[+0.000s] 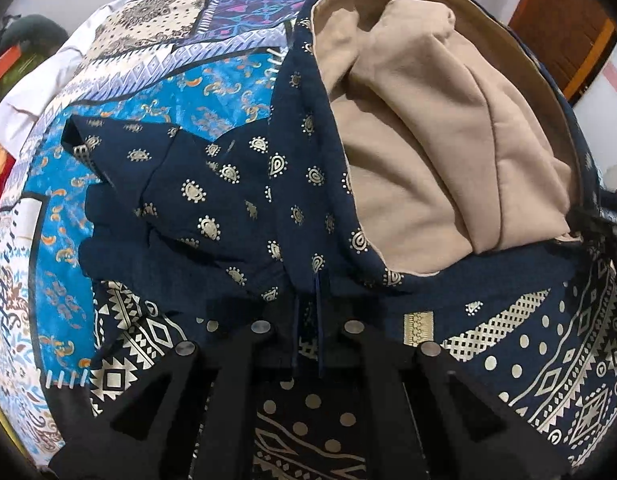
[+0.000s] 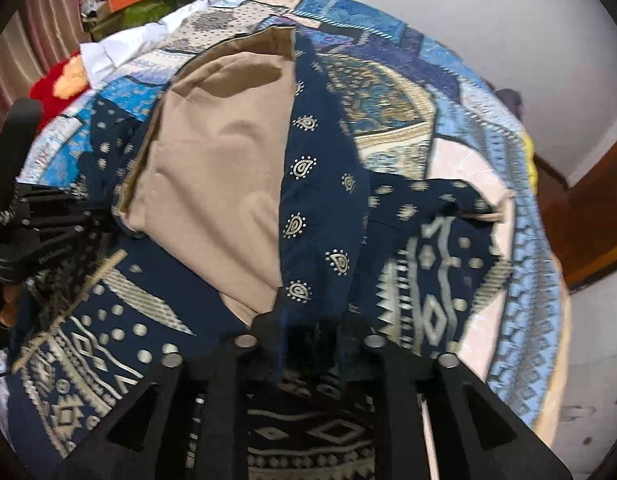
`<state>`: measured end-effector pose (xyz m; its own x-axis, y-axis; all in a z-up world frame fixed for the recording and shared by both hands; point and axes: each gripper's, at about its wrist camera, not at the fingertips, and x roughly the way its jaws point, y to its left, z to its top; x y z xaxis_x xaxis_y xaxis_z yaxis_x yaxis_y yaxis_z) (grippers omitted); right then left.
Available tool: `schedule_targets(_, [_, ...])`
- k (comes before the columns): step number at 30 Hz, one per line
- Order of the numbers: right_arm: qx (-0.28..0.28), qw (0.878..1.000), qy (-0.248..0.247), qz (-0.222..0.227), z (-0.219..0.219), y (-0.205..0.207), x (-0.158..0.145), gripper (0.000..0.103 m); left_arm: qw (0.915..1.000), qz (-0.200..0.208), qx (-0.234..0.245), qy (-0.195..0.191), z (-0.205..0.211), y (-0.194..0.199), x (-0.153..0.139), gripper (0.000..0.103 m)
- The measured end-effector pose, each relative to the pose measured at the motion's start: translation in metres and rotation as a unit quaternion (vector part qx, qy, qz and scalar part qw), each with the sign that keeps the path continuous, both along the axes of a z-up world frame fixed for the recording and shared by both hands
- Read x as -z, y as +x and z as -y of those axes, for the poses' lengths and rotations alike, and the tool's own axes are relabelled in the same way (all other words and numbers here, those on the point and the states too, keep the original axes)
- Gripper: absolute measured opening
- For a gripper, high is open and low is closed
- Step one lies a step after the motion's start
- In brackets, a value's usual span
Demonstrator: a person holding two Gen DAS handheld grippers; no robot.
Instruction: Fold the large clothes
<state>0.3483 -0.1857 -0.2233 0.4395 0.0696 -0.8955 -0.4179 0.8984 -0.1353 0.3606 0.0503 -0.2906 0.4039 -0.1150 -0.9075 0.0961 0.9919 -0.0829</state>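
A large navy garment (image 1: 212,192) with gold paisley and geometric print lies on the bed, folded over so that its beige lining (image 1: 428,152) shows. My left gripper (image 1: 308,320) is shut on a navy edge of the garment that hangs down between its fingers. In the right wrist view, the same garment (image 2: 324,208) and lining (image 2: 220,168) run up the middle. My right gripper (image 2: 308,332) stands open, its fingers apart, with a fold of the navy cloth lying loosely between them. The left gripper (image 2: 48,232), held by a hand, shows at that view's left edge.
A blue patchwork bedsheet (image 1: 120,128) covers the bed under the garment. White cloth (image 2: 108,54), something red and a pile of clutter sit at the bed's far left corner. A brown wooden door (image 2: 580,216) stands at the right against a white wall.
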Motion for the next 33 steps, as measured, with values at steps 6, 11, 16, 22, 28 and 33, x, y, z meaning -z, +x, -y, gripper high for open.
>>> schedule_targets(6, [0.020,0.999,-0.017,0.047,0.031,-0.010,-0.016,0.088,0.9999,-0.005,-0.002,-0.012,-0.008,-0.003,-0.013,0.012])
schedule_targets(11, [0.018,0.998,0.043,0.050,0.041,0.002,-0.049,0.088,0.9995,0.030,0.006,0.001,-0.015,-0.003,-0.050,0.064])
schedule_targets(16, [0.023,0.993,0.105,0.038,0.029,0.035,-0.064,0.088,0.9966,0.082,-0.006,0.006,-0.022,0.027,-0.091,0.071])
schedule_targets(22, [0.045,0.987,0.153,-0.010,0.007,0.094,-0.041,0.085,0.9974,0.072,-0.002,0.002,-0.013,0.094,-0.083,0.072])
schedule_targets(28, [0.059,0.982,0.176,-0.045,-0.006,0.136,-0.016,0.044,0.9986,0.047,-0.005,-0.021,0.004,0.135,-0.053,0.059])
schedule_targets(33, [0.040,0.978,0.201,-0.039,-0.012,0.136,-0.016,0.014,0.9983,0.053,0.009,-0.022,0.015,0.140,-0.051,0.007])
